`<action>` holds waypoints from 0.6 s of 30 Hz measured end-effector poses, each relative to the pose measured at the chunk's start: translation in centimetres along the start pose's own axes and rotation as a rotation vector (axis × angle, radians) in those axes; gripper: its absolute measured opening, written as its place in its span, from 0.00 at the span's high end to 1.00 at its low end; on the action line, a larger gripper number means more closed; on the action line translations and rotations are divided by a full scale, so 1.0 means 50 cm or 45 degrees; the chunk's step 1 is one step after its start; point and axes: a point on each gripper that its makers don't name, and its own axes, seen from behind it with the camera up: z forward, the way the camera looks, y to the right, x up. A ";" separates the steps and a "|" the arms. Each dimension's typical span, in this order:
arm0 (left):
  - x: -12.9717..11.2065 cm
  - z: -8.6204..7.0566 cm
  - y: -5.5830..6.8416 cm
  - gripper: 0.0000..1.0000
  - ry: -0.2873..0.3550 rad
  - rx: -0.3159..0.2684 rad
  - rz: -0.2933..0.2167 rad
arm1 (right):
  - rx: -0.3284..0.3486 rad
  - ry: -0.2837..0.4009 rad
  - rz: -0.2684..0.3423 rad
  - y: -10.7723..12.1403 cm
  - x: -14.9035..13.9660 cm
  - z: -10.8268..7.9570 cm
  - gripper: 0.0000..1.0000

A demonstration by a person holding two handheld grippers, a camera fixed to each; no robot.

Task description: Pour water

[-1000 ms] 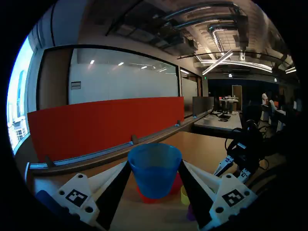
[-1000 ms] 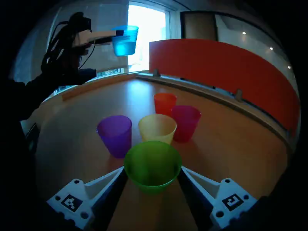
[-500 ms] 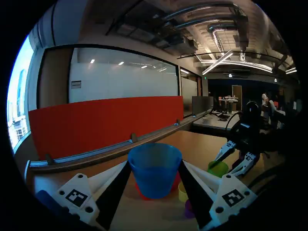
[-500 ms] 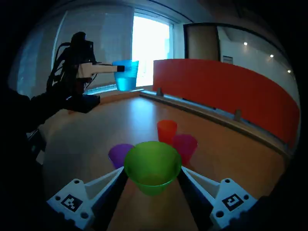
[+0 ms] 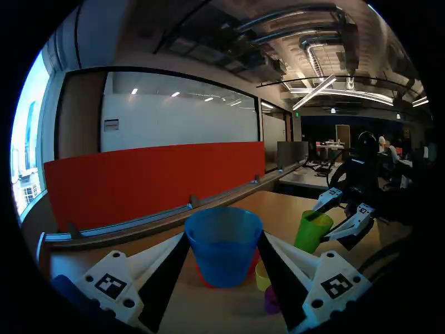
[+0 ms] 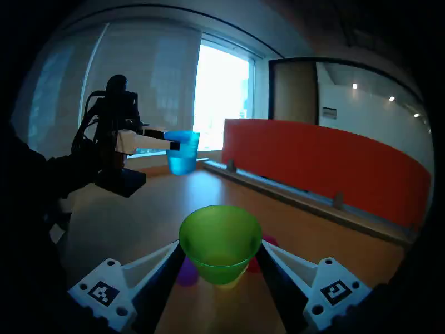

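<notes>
**Two plastic cups held aloft, ready for pouring**

A blue cup [image 5: 223, 245], translucent and partly filled with water, is held upright in the air by the left gripper [image 5: 223, 240], whose two fingers are clamped against its opposite sides just below the rim. In the right gripper view it is seen raised toward the window-side edge of the tabletop [image 6: 311, 239]. A green cup [image 6: 220, 242] is grasped the same way between the fingers of the right gripper [image 6: 220, 249], also lifted clear of the tabletop and well apart from the blue one; little if anything can be made out inside it.

Both cups are judged to be thin, light plastic: easily flexed if squeezed hard, and smooth and tapered, so slipping downward is possible. The water makes the blue cup the heavier. A firm hold on the upper wall, under the rim, is judged safest while tipping.

Below, a yellow cup [image 5: 261, 275] and a purple cup [image 5: 271, 299] stand together on the tabletop, with a red partition [image 5: 156, 178] along its far edge.
</notes>
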 end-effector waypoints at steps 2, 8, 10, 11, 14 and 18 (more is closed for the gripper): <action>0.000 -0.003 0.001 0.15 0.003 0.000 -0.002 | 0.000 0.019 0.000 -0.004 0.009 0.001 0.10; -0.001 -0.009 0.004 0.15 0.006 -0.003 -0.007 | -0.013 0.078 0.002 -0.008 0.036 0.007 0.10; -0.001 -0.010 0.004 0.15 0.007 -0.004 -0.007 | -0.016 0.097 0.006 -0.009 0.045 0.009 0.10; -0.001 -0.011 0.004 0.15 0.007 -0.004 -0.007 | -0.017 0.107 0.008 -0.009 0.050 0.010 0.10; -0.001 -0.014 0.006 0.15 0.008 -0.008 -0.005 | -0.018 0.133 0.017 -0.009 0.063 0.011 0.10; -0.001 -0.016 0.006 0.15 0.010 -0.010 -0.008 | -0.023 0.158 0.019 -0.008 0.078 0.012 0.10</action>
